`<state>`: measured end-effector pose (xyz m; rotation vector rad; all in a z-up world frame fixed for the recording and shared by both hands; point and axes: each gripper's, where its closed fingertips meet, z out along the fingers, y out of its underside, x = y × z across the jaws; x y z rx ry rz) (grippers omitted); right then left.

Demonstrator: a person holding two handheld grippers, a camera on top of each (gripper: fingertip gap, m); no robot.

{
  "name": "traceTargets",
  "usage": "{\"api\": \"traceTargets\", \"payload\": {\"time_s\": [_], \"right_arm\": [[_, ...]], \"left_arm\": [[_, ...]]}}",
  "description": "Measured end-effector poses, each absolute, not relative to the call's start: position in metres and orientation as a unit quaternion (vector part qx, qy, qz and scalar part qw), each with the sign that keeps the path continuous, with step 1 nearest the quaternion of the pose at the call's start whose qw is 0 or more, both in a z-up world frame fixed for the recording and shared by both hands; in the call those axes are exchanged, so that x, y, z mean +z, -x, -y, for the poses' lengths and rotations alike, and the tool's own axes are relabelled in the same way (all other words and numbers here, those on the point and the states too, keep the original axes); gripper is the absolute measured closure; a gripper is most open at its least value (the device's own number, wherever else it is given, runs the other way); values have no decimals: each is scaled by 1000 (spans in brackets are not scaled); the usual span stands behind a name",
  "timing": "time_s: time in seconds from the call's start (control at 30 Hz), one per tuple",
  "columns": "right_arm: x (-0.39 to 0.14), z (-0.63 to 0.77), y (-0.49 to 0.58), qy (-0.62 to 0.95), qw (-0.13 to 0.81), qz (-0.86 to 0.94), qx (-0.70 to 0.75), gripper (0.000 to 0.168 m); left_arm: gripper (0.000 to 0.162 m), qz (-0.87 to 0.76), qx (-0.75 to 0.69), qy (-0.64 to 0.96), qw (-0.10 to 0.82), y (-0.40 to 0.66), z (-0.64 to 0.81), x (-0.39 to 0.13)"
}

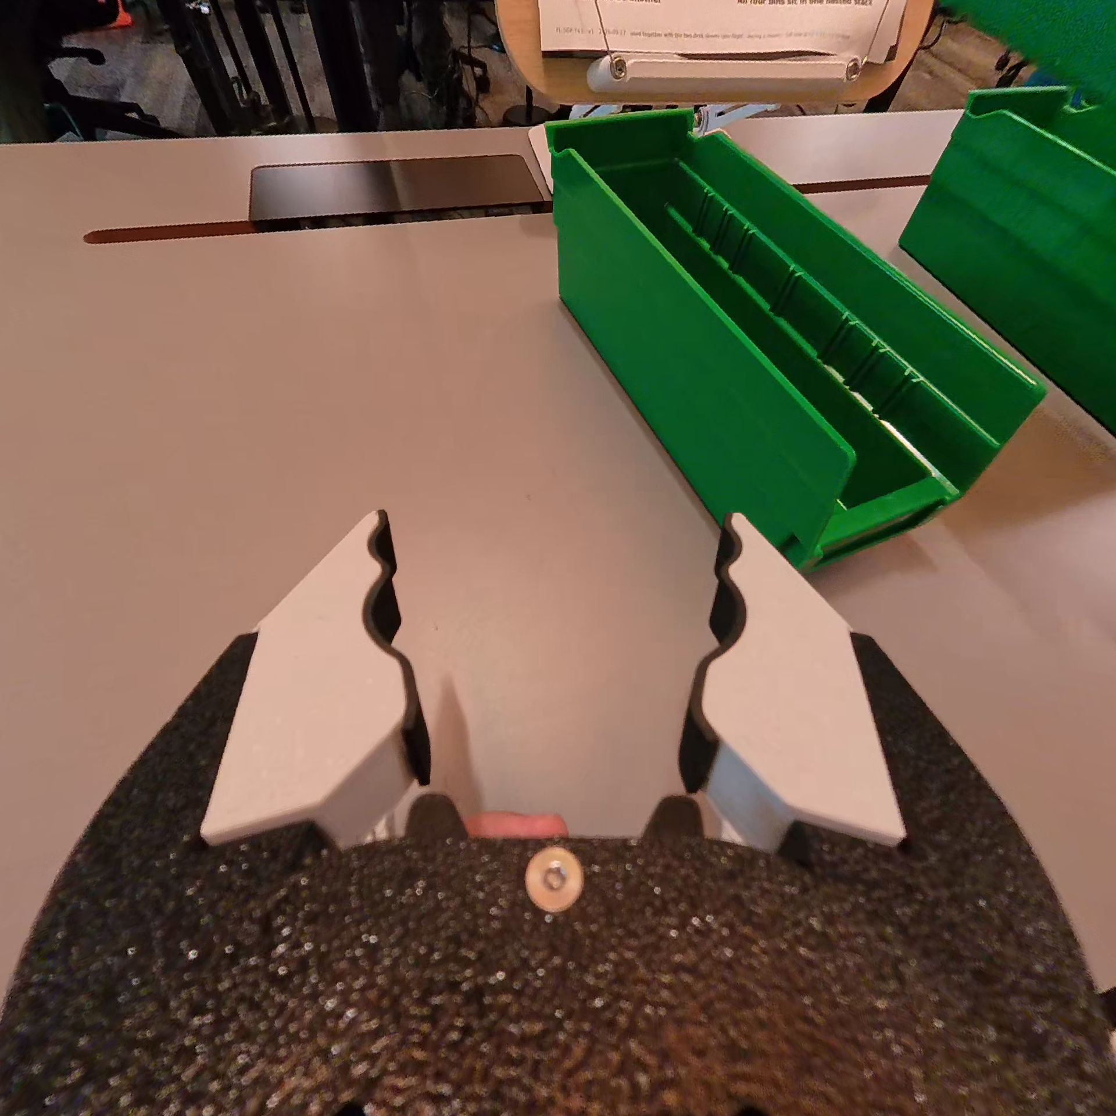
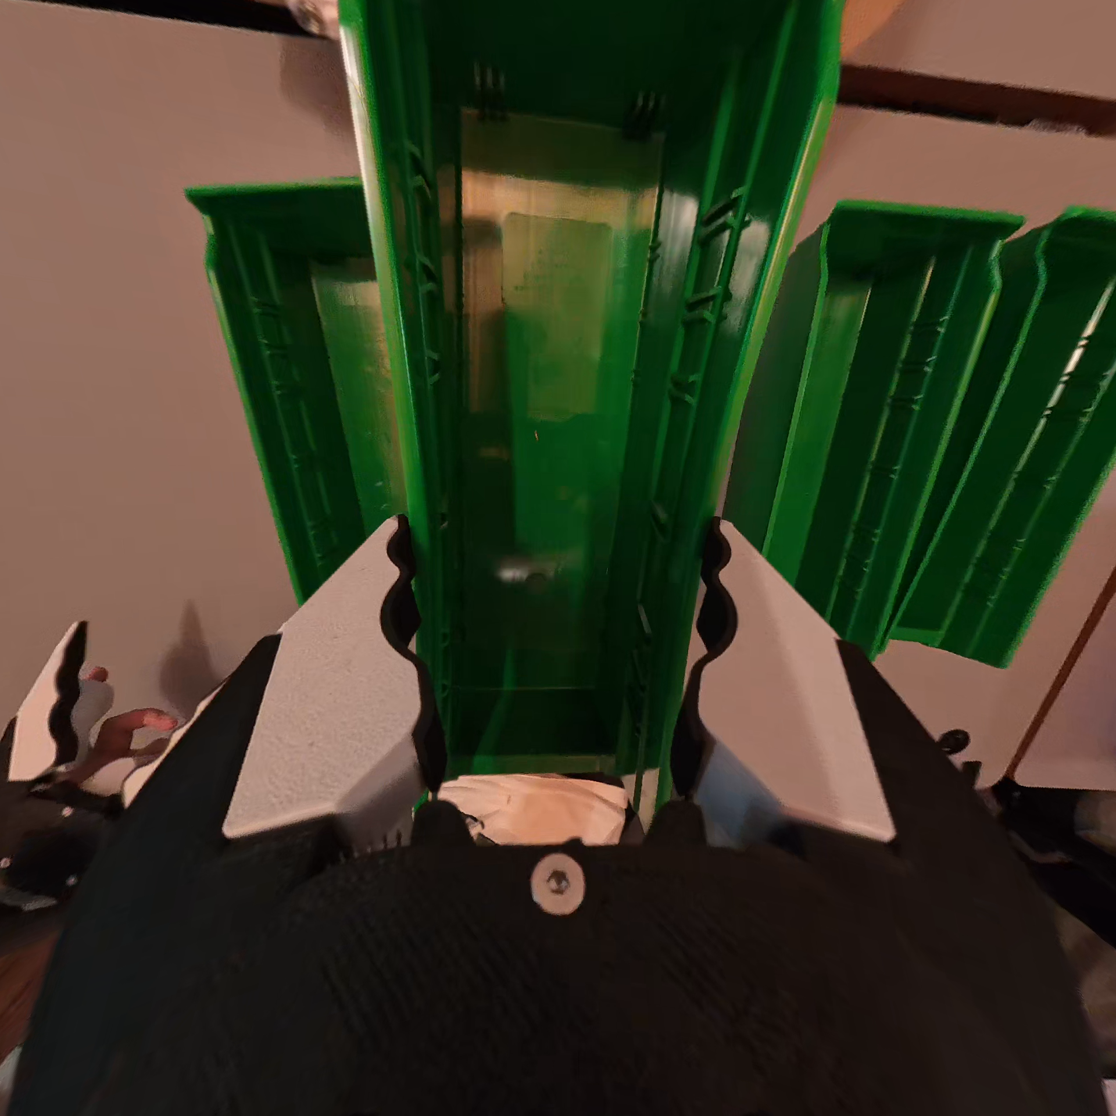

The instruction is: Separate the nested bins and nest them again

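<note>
My right gripper (image 2: 558, 531) is shut across the width of a long green bin (image 2: 543, 362), one finger outside each side wall, and holds it above the table with its open top facing the camera. Below it on the table lie one green bin on the left (image 2: 284, 386) and two side by side on the right (image 2: 875, 423) (image 2: 1039, 453). My left gripper (image 1: 555, 525) is open and empty over bare table, left of a green bin (image 1: 694, 362). Another green bin (image 1: 1026, 241) lies further right. A blurred green shape (image 1: 1057, 48) shows at the top right.
The grey table (image 1: 302, 392) has a dark cable slot and flap (image 1: 392, 187) at the back. A wooden stand with clipped paper (image 1: 718, 48) stands behind the bins. The left gripper and a hand (image 2: 60, 700) show at the lower left of the right wrist view.
</note>
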<state>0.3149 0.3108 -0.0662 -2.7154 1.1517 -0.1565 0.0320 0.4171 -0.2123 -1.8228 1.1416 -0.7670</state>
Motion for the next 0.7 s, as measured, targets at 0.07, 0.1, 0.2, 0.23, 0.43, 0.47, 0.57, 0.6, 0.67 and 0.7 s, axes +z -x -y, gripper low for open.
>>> {"api": "traceTargets", "payload": {"time_s": [0.07, 0.1, 0.2, 0.23, 0.43, 0.47, 0.57, 0.6, 0.67, 0.7], "right_arm": [[-87, -303, -321, 912, 86, -400, -39, 72], [-98, -300, -324, 910, 83, -404, -34, 72], [-128, -293, -329, 909, 71, -411, -22, 71], [-138, -291, -330, 908, 68, -414, -17, 71], [-180, -283, -339, 905, 49, -423, -15, 70], [-185, -281, -341, 905, 43, -424, -20, 70], [-198, -278, -342, 903, 37, -428, -15, 69], [-202, -279, -341, 901, 39, -431, -9, 69], [-209, -281, -340, 900, 41, -435, 3, 69], [-212, -280, -340, 900, 39, -435, 3, 69]], "left_arm": [[57, -455, -304, 726, 416, -32, -417, -213], [57, -455, -303, 727, 416, -32, -418, -213], [57, -455, -302, 728, 415, -32, -418, -214], [57, -455, -301, 729, 415, -32, -419, -215], [57, -457, -296, 731, 412, -33, -419, -219], [57, -458, -295, 731, 411, -33, -419, -220], [57, -459, -292, 732, 410, -34, -419, -222], [57, -459, -292, 733, 409, -34, -419, -223], [57, -460, -290, 734, 407, -35, -419, -225], [57, -461, -290, 734, 406, -35, -419, -226]]}}
